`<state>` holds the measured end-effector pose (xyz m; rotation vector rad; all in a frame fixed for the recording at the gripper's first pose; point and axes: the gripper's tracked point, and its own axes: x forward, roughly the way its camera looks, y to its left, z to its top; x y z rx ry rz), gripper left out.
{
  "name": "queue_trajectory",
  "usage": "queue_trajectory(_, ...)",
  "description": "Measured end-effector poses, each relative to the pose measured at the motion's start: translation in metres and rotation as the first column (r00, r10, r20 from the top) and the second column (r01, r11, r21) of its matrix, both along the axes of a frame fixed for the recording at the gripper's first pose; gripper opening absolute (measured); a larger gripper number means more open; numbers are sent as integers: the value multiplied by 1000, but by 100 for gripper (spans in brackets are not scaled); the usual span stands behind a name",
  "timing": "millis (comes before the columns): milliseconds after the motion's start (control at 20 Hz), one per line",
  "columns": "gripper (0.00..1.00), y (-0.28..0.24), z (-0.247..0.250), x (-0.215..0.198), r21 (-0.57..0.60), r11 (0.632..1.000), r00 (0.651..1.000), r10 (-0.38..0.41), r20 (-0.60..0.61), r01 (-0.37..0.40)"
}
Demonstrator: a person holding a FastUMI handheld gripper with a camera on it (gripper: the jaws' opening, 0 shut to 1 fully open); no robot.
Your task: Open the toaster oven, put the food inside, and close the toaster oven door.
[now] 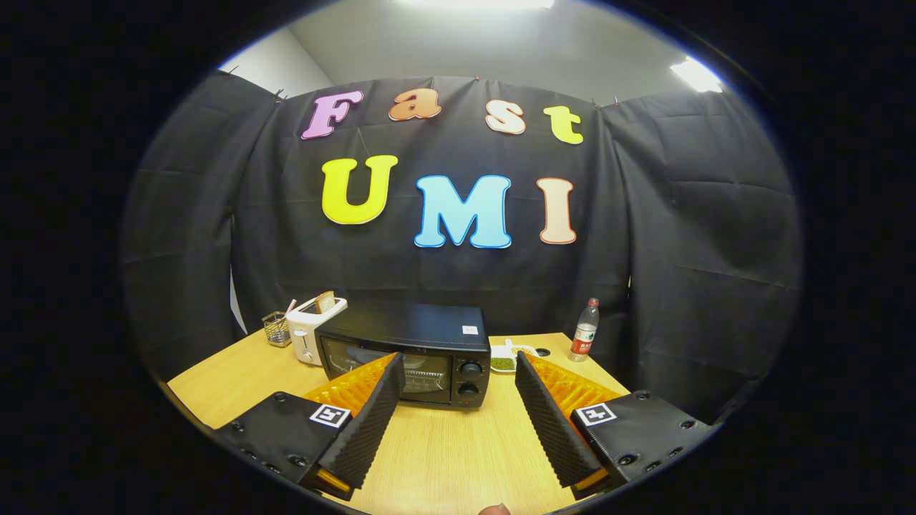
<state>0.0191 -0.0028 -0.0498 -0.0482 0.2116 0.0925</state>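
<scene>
A black toaster oven [409, 353] stands on the wooden table [458, 450], its glass door shut and two knobs on its right side. It sits a good way beyond my fingers, slightly left of the gap between them. A small white plate with green food [507, 356] lies just right of the oven, partly hidden behind my right finger. My gripper [458, 365] is open, hovering above the table with nothing between its fingers.
A white toaster [313, 327] holding a slice of bread stands left of the oven, with a small wire-mesh holder [275, 328] beside it. A plastic bottle [585, 330] stands at the table's far right corner. Black cloth walls close the booth behind.
</scene>
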Motion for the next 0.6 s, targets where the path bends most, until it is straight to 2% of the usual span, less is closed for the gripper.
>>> queue_trajectory(600,98,-2,6,-13,41,998,999,40,16,-41)
